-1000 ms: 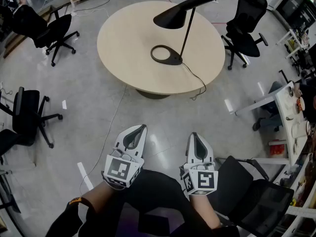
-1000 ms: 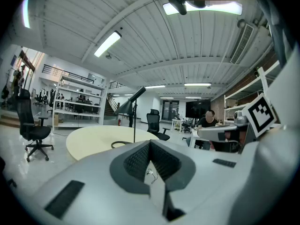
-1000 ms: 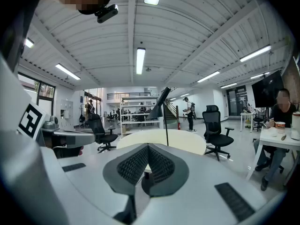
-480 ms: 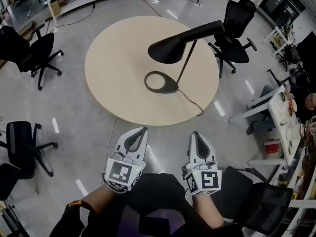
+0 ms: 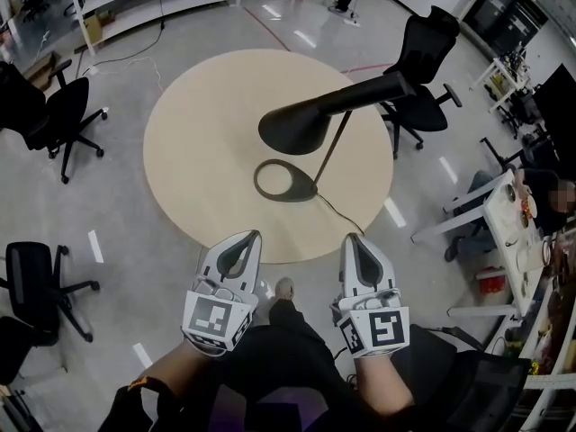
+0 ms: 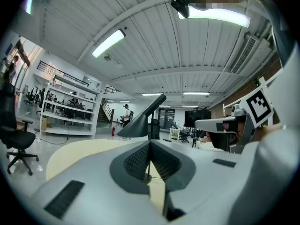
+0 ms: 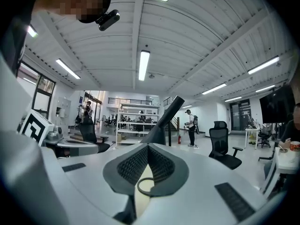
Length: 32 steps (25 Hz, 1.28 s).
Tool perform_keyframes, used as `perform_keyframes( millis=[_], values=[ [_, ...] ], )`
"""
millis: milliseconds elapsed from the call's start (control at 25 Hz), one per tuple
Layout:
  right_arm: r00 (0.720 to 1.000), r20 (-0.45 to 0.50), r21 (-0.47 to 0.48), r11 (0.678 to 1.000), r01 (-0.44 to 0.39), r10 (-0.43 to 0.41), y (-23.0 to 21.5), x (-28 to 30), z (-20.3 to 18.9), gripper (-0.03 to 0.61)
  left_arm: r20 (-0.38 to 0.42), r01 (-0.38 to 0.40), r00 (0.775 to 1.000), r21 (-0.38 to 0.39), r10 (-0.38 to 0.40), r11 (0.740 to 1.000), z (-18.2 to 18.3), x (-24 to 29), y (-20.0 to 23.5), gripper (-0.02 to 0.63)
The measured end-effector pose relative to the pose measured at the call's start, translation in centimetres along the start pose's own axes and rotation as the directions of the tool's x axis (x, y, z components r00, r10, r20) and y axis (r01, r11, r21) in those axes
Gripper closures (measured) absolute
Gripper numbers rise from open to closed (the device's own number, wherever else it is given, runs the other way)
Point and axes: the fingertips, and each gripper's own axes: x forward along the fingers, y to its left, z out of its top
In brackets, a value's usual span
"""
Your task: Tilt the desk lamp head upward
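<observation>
Black desk lamp head (image 5: pixel 301 126) hides its stem's top joint on the round table (image 5: pixel 184 142) — left gripper (image 5: pixel 249 236) and right gripper (image 5: pixel 352 240) pinched together, empty, apart from it.

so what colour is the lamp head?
Black; the lamp head shows best in the head view.

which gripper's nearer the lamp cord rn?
Right. The right gripper sits just short of the lamp cord where it leaves the table; the left gripper is farther, off to the cord's left. Neither touches it.
</observation>
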Motion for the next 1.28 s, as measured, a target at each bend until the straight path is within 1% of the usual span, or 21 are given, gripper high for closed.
perform_keyframes(
  millis=[120, 240, 320, 400, 520, 640, 720, 800, 960, 1040, 1120, 1200, 1280],
  values=[
    [0.998, 0.043, -0.033, 0.999, -0.040, 0.041, -3.0, 3.0, 2.4, 0.569, 0.020, -0.044, 0.999, 0.007, 0.044, 0.999, 1.7, 3.8, 0.9, 0.571],
    [0.992, 0.099, -0.067, 0.995, -0.075, 0.081, -6.9, 5.7, 6.3, 0.569, 0.042, -0.097, 0.994, 0.012, 0.097, 0.995, 4.2, 8.0, 1.3, 0.571],
    [0.984, 0.136, -0.097, 0.990, -0.099, 0.112, -9.2, 7.2, 9.3, 0.569, 0.038, -0.141, 0.989, 0.006, 0.140, 0.990, 5.6, 10.6, 1.9, 0.571],
    [0.973, 0.174, -0.142, 0.982, -0.125, 0.149, -11.1, 8.5, 12.1, 0.568, 0.022, -0.192, 0.981, -0.006, 0.192, 0.981, 6.2, 12.8, 2.6, 0.571],
    [0.951, 0.224, -0.203, 0.964, -0.168, 0.213, -13.2, 9.9, 16.2, 0.568, 0.009, -0.249, 0.968, -0.044, 0.250, 0.967, 6.5, 15.1, 3.4, 0.571],
    [0.930, 0.249, -0.239, 0.947, -0.212, 0.271, -14.1, 11.6, 19.3, 0.568, -0.004, -0.270, 0.963, -0.117, 0.271, 0.956, 5.8, 16.1, 4.4, 0.571],
    [0.922, 0.255, -0.264, 0.938, -0.225, 0.293, -14.4, 13.1, 20.7, 0.568, -0.017, -0.271, 0.962, -0.156, 0.272, 0.950, 5.0, 16.6, 5.3, 0.560],
    [0.922, 0.252, -0.287, 0.932, -0.220, 0.295, -14.7, 14.7, 21.7, 0.566, -0.033, -0.265, 0.964, -0.188, 0.264, 0.946, 4.0, 17.2, 5.9, 0.548],
    [0.934, 0.226, -0.297, 0.933, -0.202, 0.275, -15.4, 17.7, 23.3, 0.567, -0.048, -0.224, 0.975, -0.263, 0.219, 0.938, 2.8, 18.2, 7.3, 0.514],
    [0.943, 0.207, -0.308, 0.932, -0.189, 0.260, -15.2, 19.2, 23.7, 0.568, -0.045, -0.199, 0.980, -0.298, 0.195, 0.934, 2.4, 18.4, 8.3, 0.511],
    [0.952, 0.180, -0.317, 0.931, -0.181, 0.247, -14.9, 20.5, 23.6, 0.568, -0.040, -0.170, 0.985, -0.334, 0.167, 0.927, 1.7, 18.6, 9.3, 0.511],
    [0.959, 0.150, -0.323, 0.929, -0.182, 0.240, -14.6, 21.8, 23.5, 0.568, -0.031, -0.123, 0.992, -0.382, 0.120, 0.916, 1.0, 19.0, 10.0, 0.497],
    [0.965, 0.114, -0.335, 0.924, -0.185, 0.235, -14.3, 23.1, 23.2, 0.568, -0.022, -0.063, 0.998, -0.445, 0.060, 0.893, 0.3, 19.5, 10.3, 0.491]
  ],
)
